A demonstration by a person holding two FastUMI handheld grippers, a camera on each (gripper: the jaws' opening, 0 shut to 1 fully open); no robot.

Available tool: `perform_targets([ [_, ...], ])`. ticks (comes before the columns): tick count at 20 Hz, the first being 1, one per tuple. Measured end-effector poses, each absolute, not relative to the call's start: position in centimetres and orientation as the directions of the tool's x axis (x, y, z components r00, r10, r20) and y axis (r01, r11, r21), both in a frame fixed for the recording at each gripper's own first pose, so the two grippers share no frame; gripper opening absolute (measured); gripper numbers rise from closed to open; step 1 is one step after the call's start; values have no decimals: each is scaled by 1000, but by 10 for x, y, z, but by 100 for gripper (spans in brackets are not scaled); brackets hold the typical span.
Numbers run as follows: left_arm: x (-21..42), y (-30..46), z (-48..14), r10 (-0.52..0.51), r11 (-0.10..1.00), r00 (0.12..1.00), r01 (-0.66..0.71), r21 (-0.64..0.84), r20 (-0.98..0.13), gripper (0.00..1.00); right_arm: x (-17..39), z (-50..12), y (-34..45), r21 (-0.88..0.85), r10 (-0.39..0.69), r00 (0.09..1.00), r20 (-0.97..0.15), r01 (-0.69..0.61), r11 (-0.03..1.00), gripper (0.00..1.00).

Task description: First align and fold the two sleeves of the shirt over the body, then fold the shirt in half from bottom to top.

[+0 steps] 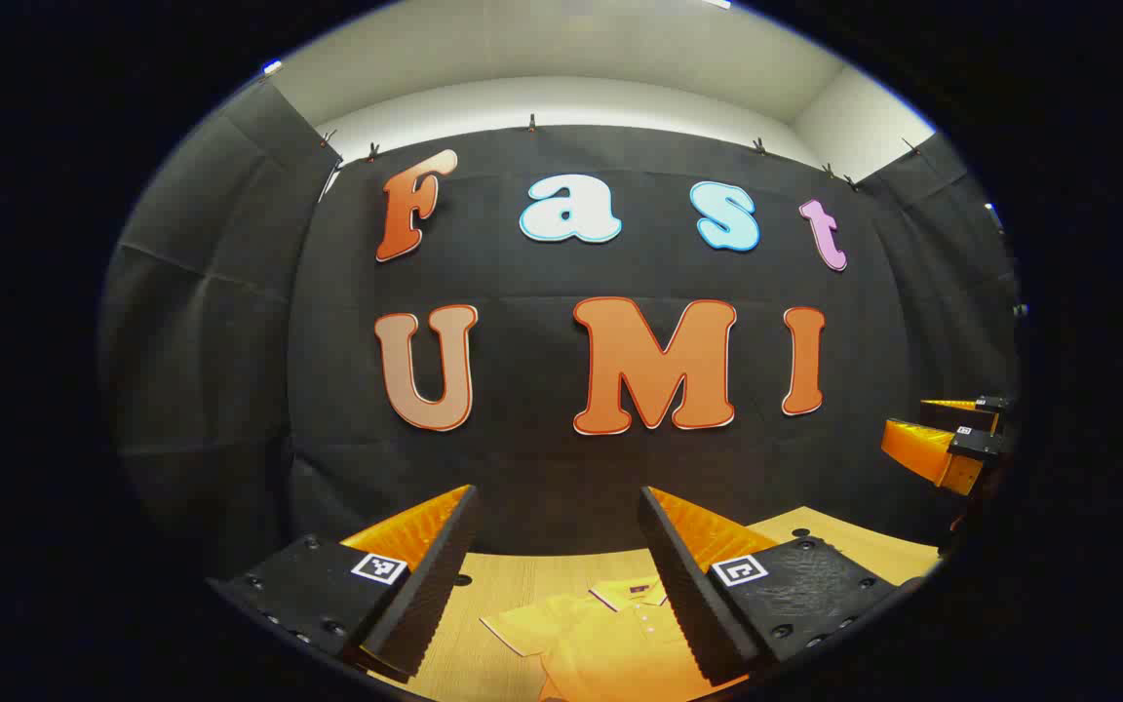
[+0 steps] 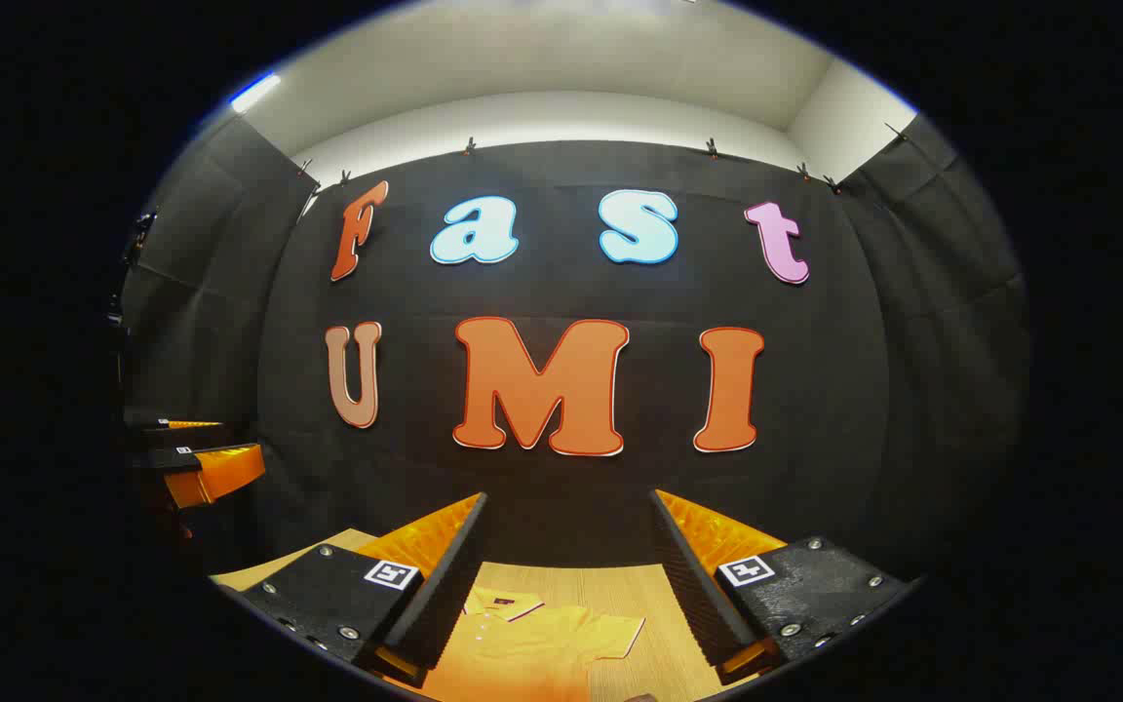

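Both grippers hovering above the shirt, fingers apart.
The yellow shirt (image 1: 610,634) is lying flat on the wooden table (image 1: 503,585), below and between the left gripper (image 1: 557,546) fingers; the right gripper (image 2: 566,556) is holding nothing.

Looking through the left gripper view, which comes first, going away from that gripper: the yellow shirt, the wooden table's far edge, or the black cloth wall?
1. Yellow shirt, lying flat just below and between the left gripper fingers.
2. Far edge of the wooden table, beyond the shirt's collar.
3. Black cloth wall, upright behind the table, farthest.
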State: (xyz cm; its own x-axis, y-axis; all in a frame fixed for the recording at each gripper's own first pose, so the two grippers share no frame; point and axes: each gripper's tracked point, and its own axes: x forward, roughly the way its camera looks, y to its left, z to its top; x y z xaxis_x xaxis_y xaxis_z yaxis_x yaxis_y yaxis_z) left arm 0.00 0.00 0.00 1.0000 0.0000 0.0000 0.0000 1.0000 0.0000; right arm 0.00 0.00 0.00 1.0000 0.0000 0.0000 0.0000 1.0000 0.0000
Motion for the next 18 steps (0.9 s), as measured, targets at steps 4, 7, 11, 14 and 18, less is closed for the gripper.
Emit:
perform_targets([
  [4, -14, 11, -4, 45, 999, 999, -45, 8, 0, 95, -3, -1, 12, 7, 36, 999, -5, -36, 999, 96],
  [7, -22, 19, -2, 68, 998, 998, -68, 6, 1, 96, -2, -1, 19, -6, 54, 999, -6, -54, 999, 96],
  [11, -30, 38, -3, 99, 995, 995, -99, 1, 4, 98, -4, 3, 33, -10, 76, 997, 0, -76, 997, 96],
  [14, -32, 53, -6, 117, 993, 993, -117, -8, -4, 98, -3, 5, 46, -18, 96, 995, 3, -96, 995, 96],
  [18, -28, 68, -13, 101, 994, 995, -102, -28, -20, 97, -2, 4, 55, -24, 78, 997, -1, -78, 997, 96],
])
